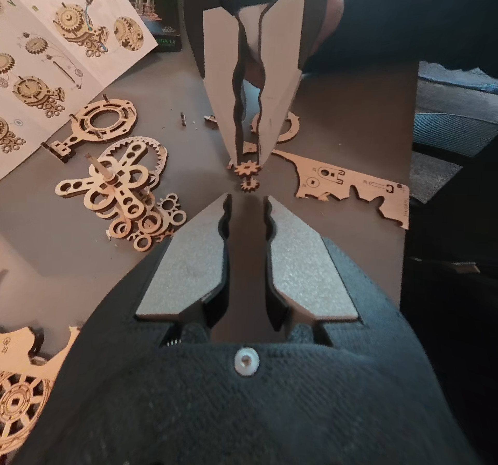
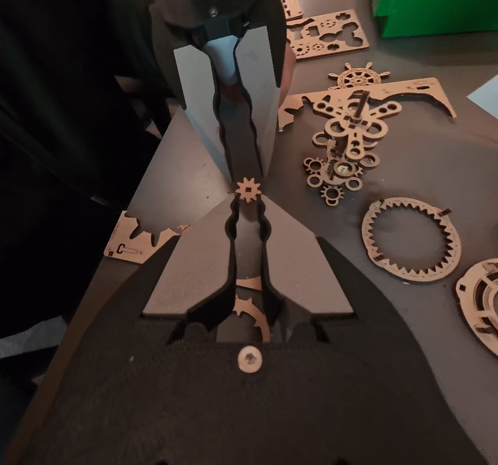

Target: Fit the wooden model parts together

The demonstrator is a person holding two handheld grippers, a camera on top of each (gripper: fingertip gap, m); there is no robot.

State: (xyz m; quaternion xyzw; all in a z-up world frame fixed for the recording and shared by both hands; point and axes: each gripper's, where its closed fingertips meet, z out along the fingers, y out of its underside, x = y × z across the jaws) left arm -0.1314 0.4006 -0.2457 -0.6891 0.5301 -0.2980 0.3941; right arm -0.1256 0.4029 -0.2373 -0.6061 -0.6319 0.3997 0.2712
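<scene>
A small wooden gear (image 2: 248,189) with a square hole is pinched between my right gripper's (image 2: 247,201) fingertips, just above the dark table. In the left wrist view the same gear (image 1: 247,169) hangs from the right gripper (image 1: 248,165), which comes in from the top. A second small toothed piece (image 1: 249,184) shows right under it. My left gripper (image 1: 248,198) is open and empty, its tips just short of the gear. It faces the right gripper tip to tip (image 2: 247,178). A half-built stack of petal-shaped parts on a wooden axle (image 1: 116,190) stands to the left.
An inner-toothed ring (image 2: 411,239), a round frame part (image 1: 102,125), a ship's wheel piece (image 2: 358,79) and cut-out wooden sheets (image 1: 350,187) lie around. An instruction sheet (image 1: 54,34) and a kit box (image 1: 156,12) are at the far left. The table edge (image 1: 409,155) runs close on the right. Both grippers' tips are close together, under 4 cm apart.
</scene>
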